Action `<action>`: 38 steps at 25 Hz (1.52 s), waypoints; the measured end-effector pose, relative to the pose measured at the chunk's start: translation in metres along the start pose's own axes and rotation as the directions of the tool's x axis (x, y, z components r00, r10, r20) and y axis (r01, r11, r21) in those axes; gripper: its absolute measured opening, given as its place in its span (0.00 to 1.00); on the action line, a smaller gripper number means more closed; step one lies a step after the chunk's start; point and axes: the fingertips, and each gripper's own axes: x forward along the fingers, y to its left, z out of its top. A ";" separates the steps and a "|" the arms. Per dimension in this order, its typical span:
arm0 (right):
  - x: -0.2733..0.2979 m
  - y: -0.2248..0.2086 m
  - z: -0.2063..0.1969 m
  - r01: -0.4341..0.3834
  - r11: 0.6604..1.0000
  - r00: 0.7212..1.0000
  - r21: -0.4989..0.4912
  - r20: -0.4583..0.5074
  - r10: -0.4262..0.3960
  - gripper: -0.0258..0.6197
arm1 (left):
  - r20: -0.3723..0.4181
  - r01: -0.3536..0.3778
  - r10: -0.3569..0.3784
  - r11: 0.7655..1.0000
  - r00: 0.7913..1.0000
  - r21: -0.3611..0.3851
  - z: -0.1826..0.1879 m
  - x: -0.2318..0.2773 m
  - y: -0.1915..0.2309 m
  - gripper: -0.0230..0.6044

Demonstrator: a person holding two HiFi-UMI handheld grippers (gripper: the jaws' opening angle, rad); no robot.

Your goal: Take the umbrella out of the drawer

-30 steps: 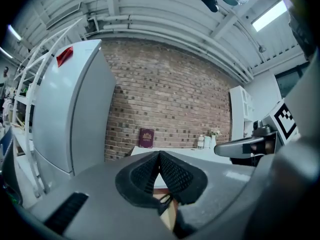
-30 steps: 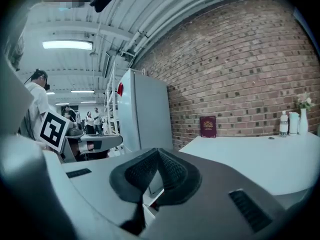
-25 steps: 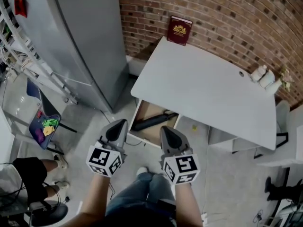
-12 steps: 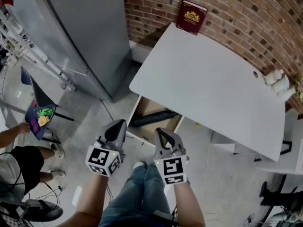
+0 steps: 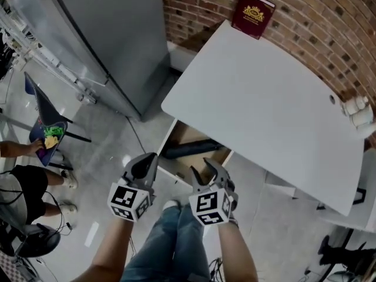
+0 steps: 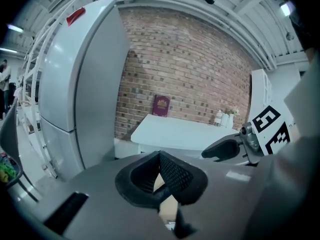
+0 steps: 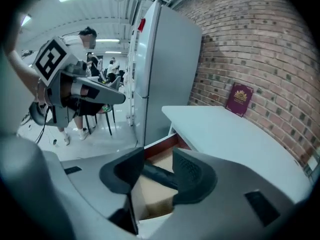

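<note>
Black umbrella (image 5: 191, 150) is lying in the open drawer (image 5: 187, 135) while the right gripper (image 5: 204, 169), jaws just opening and empty, is hovering short of it, needing to reach in and straddle it, with the left gripper (image 5: 144, 162) hanging closed.

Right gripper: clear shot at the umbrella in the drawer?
Probably yes: the drawer stands open, the umbrella lies exposed in it, and the right gripper, jaws just opened and empty, points at it.

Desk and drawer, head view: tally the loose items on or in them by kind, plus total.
Dark red book, upright at the back of the desk: 1
Small white containers, at the desk's right end: 2
Black umbrella, lying in the open drawer: 1
Total: 4
</note>
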 end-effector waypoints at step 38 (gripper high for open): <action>0.218 0.016 -0.166 -0.410 0.678 0.857 -0.610 -0.512 0.058 0.50 | -0.096 -0.082 0.077 0.995 0.992 -0.050 -0.118 0.052 0.059 0.03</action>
